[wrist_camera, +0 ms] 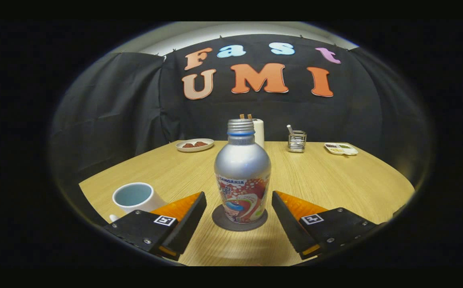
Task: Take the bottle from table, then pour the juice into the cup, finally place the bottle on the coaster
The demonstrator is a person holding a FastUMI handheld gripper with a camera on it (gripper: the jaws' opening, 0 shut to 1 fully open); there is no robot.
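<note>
A silver bottle (242,172) with a colourful label and no cap stands upright on a dark round coaster (239,221). My gripper (239,199) is open, one finger on each side of the bottle's lower half, with a gap between each finger and the bottle. A white cup (135,197) with a pale blue inside stands to the left, just beyond the left finger (189,210); whether it holds liquid I cannot tell.
On the wooden table (335,180), at the far side, are a plate of brown food (194,145), a white roll (258,132) behind the bottle, a small metal holder (296,141) and a white tray (341,149).
</note>
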